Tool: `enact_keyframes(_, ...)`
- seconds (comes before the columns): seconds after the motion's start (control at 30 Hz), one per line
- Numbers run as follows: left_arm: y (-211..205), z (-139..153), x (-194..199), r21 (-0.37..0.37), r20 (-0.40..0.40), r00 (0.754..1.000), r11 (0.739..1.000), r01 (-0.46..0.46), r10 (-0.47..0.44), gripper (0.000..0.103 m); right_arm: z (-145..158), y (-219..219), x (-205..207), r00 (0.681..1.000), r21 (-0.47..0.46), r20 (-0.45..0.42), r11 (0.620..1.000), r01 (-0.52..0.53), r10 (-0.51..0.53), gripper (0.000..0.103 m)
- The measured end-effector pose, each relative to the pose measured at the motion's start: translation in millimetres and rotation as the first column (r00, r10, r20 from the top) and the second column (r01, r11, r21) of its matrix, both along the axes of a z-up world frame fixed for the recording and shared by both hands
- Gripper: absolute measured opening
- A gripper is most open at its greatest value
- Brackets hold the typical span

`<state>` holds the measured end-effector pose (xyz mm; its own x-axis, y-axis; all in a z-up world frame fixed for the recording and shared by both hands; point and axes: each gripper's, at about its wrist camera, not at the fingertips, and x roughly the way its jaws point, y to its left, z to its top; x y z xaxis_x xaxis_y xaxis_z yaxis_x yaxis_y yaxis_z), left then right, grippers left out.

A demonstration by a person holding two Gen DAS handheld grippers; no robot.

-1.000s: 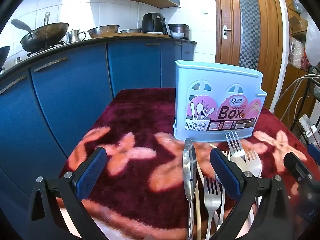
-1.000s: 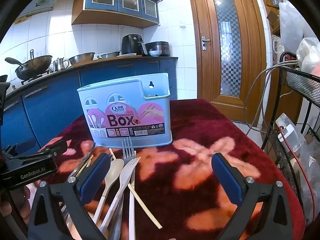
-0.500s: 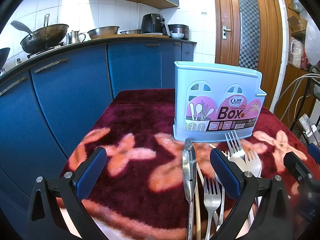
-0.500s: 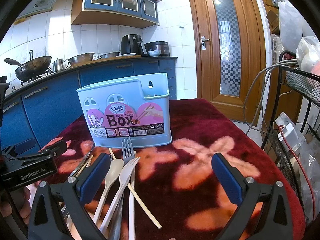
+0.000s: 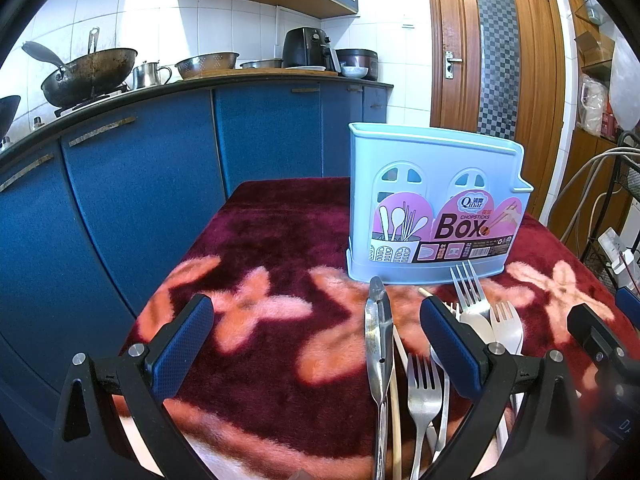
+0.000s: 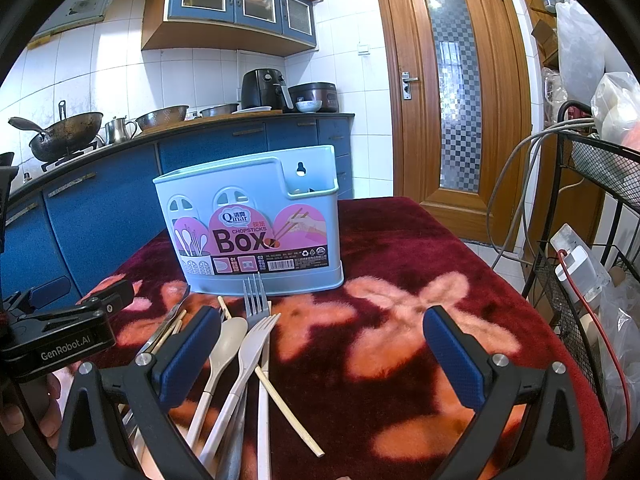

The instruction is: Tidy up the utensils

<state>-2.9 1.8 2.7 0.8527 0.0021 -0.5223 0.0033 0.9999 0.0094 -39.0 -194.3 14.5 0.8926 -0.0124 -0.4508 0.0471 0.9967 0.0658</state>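
Observation:
A light blue utensil box [image 5: 436, 208] [image 6: 252, 224] with a pink "Box" label stands upright on the red flowered tablecloth [image 5: 280, 280] [image 6: 400, 280]. In front of it lies a loose pile: a metal knife [image 5: 378, 340], metal forks [image 5: 424, 396] [image 6: 256, 298], a cream spoon [image 6: 228, 340], a cream fork [image 6: 256, 340] and wooden chopsticks [image 6: 288, 412]. My left gripper [image 5: 316, 336] hovers open, low over the cloth, with the knife between its fingers' lines but untouched. My right gripper [image 6: 320, 344] is open too, its left finger over the pile. Both hold nothing.
Blue kitchen cabinets [image 5: 140, 200] with a wok [image 5: 88, 76] and pots run behind the table. A wooden door [image 6: 452, 92] is at the back right. A wire rack [image 6: 592, 240] with cables and bags stands right of the table edge. A hand [image 6: 16, 420] shows at the lower left.

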Motion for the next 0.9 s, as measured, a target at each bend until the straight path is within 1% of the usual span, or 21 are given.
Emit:
enact_keyframes(0.47,1.6,-0.3,-0.1,0.0,0.002,1.0,1.0,0.002,-0.002,0.103,0.6,-1.3,0.5,1.0,0.003,-0.003,1.0,0.001,-0.001,0.103)
enact_keyframes(0.67,-1.2,4.2,-1.4,0.016,-0.006,1.0,1.0,0.013,-0.013,0.103,2.9,-6.2,1.6,1.0,0.014,-0.024,1.0,0.002,-0.001,0.103)
enact_keyframes(0.73,-1.8,3.5,-0.3,0.024,-0.029,0.999,0.999,0.022,-0.021,0.103,3.7,-7.9,2.9,0.999,0.015,-0.033,1.0,0.003,-0.002,0.103)
enact_keyframes(0.9,-2.2,-3.8,5.2,0.034,-0.122,0.991,0.998,0.054,-0.049,0.103,4.3,-16.0,3.6,0.997,0.031,-0.082,1.0,-0.004,0.007,0.103)
